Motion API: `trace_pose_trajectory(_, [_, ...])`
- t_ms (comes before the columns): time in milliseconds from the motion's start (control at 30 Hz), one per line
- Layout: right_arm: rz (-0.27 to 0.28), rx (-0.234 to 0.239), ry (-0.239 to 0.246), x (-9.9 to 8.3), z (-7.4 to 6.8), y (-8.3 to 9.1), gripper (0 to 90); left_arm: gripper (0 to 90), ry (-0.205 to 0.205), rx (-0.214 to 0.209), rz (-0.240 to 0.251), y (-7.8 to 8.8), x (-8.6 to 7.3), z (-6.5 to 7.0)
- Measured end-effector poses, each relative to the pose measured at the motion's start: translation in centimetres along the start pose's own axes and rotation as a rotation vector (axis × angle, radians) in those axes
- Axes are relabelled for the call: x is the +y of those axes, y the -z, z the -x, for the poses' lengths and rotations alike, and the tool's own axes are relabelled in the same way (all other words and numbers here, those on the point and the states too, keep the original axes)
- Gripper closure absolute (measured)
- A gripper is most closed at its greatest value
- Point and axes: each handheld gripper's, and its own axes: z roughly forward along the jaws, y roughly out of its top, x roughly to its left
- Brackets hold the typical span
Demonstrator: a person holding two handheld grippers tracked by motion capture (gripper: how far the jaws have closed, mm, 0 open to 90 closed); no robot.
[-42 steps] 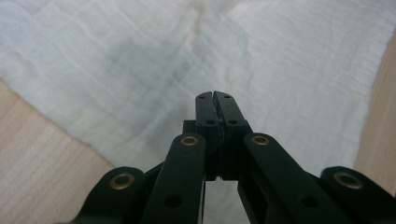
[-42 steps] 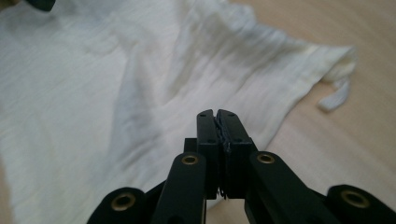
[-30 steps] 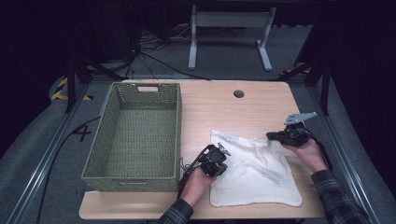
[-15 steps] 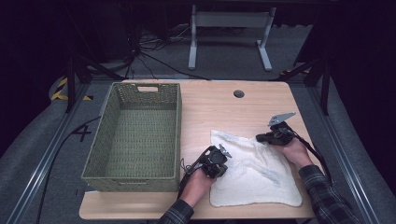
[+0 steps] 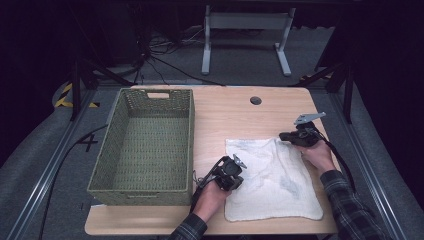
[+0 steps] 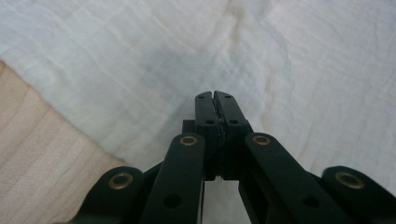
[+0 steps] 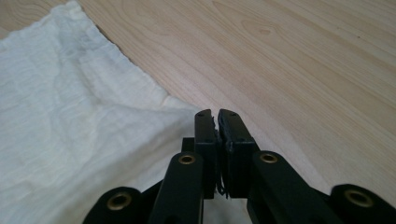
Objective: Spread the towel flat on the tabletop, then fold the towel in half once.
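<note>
A white crumpled cloth (image 5: 280, 190) lies spread on the right half of the wooden table (image 5: 225, 110). My left gripper (image 5: 240, 174) rests over the cloth's left edge, jaws shut with nothing between them; in the left gripper view its tips (image 6: 215, 95) hover just above the wrinkled cloth (image 6: 116, 60). My right gripper (image 5: 283, 135) sits at the cloth's far right corner, pointing left. In the right gripper view its tips (image 7: 215, 113) stand together over the edge of the cloth (image 7: 70, 116), with only a hairline gap and no fabric caught.
A green woven basket (image 5: 145, 192) stands empty on the table's left half. A round cable hole (image 5: 256, 100) is near the far edge. Bare wood lies between basket and cloth. A metal stand (image 5: 245, 22) stands on the floor beyond the table.
My right gripper has moved left and slightly down, from off the cloth's right side to its far right corner. The left gripper and the cloth have stayed put.
</note>
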Motion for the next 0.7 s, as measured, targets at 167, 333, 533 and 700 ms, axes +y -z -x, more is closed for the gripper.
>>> trace_pose_trajectory(167, [-0.017, 0.021, -0.011, -0.8, -0.1, 1.4, 75.3, 81.6, 0.029, 0.017, 0.025, 0.2, 0.7, -0.4])
trace_pose_trajectory(333, [-0.016, 0.011, 0.000, -1.3, -0.2, 2.5, 72.9, 74.7, 0.058, 0.052, 0.054, 0.6, 1.6, -1.8])
trace_pose_trajectory(533, [0.001, -0.024, -0.032, -2.2, 1.0, 3.8, 71.8, 69.8, 0.085, 0.103, 0.076, 0.6, 2.7, -3.4])
trace_pose_trajectory(700, [-0.006, -0.048, -0.058, -2.8, 2.0, 3.7, 69.2, 67.3, 0.131, 0.131, 0.086, 0.0, 3.4, -5.3])
